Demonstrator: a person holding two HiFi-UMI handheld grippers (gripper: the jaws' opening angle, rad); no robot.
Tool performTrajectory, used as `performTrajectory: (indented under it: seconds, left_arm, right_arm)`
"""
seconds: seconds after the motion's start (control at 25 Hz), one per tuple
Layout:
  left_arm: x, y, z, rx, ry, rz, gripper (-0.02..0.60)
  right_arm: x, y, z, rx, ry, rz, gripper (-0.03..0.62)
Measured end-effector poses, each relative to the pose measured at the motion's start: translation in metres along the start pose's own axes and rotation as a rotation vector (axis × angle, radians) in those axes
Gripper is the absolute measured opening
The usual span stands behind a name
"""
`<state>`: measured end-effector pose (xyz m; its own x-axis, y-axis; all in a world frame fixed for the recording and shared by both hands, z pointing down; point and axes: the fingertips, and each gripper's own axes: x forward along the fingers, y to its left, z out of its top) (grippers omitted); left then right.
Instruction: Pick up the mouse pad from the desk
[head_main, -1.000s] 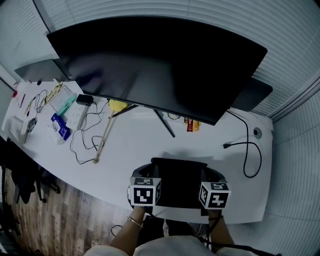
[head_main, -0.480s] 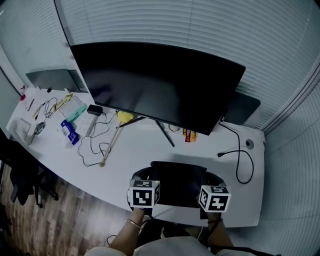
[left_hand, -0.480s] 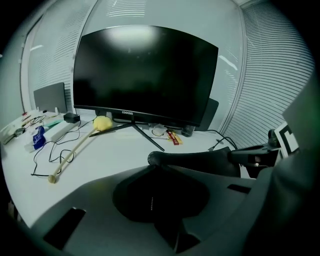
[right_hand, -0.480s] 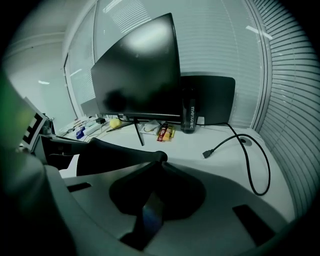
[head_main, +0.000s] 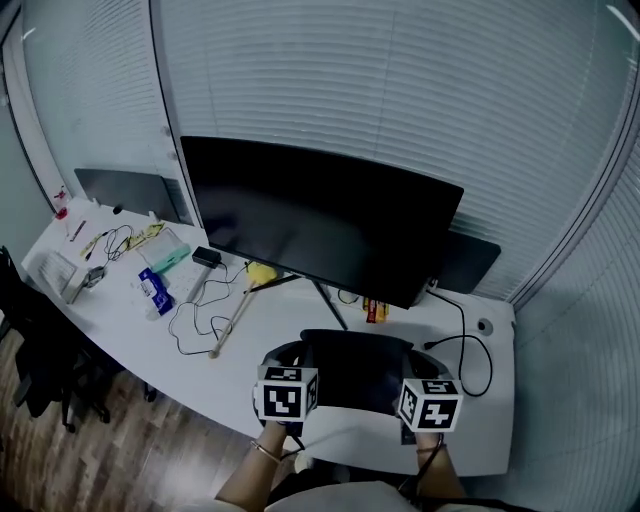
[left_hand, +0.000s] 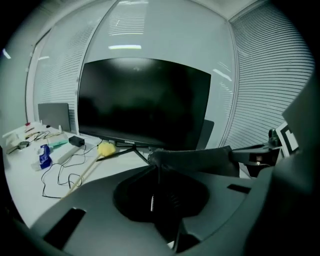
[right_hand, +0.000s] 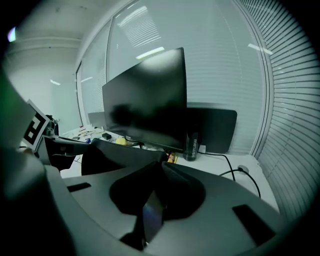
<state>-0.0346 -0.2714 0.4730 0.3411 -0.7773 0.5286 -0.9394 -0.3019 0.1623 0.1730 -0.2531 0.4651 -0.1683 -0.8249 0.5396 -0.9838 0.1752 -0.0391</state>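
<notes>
Two grippers share one load: the left gripper (head_main: 292, 372) is clamped on the 9 o'clock edge of the black mouse pad (head_main: 355, 368) and the right gripper (head_main: 424, 378) on its 3 o'clock edge. Each pair of jaws is drawn in narrow, with only the pad's thin edge between them. The pad hangs stretched between them, off the white desk (head_main: 275, 325), above its near edge at 6 o'clock in the head view.

Only the left gripper view shows the pad running from its jaws toward 3 o'clock. It also shows a yellow-headed duster (left_hand: 105, 149) and a black adapter (left_hand: 76, 141) lying toward 9 o'clock. Only the right gripper view shows a dark can (right_hand: 190, 146) standing by the monitor's foot at 12 o'clock and a round grommet (right_hand: 242, 168) in the desktop at 3 o'clock. The head view alone shows the wooden floor (head_main: 150, 440) at 7 o'clock and an office chair (head_main: 40, 350) at 9 o'clock.

The desk is curved and cluttered at its 9 o'clock end. A wide dark monitor (head_main: 320, 220) stands in the middle, and closed blinds (head_main: 400, 100) fill the wall behind it.
</notes>
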Motion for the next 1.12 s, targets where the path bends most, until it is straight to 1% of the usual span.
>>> performTrajectory:
  seconds: [0.4,0.56,0.72,1.12]
  left_arm:
    - [-0.025,-0.004,0.080,0.057,-0.178,0.002,0.046]
    - [-0.034,-0.009,0.102,0.073,-0.225,0.002,0.046]
    - [-0.037,-0.013,0.115,0.087,-0.244,0.001,0.046]
    - [-0.040,-0.022,0.117,0.106,-0.237,-0.014,0.046]
  right_arm:
    - [-0.024,0.000,0.080,-0.079,-0.167,-0.003,0.054]
    - [-0.034,0.000,0.103,-0.098,-0.216,-0.006,0.054]
    - [-0.038,-0.003,0.112,-0.097,-0.231,-0.008,0.054]
    - [-0.048,-0.008,0.112,-0.086,-0.234,-0.021,0.054]
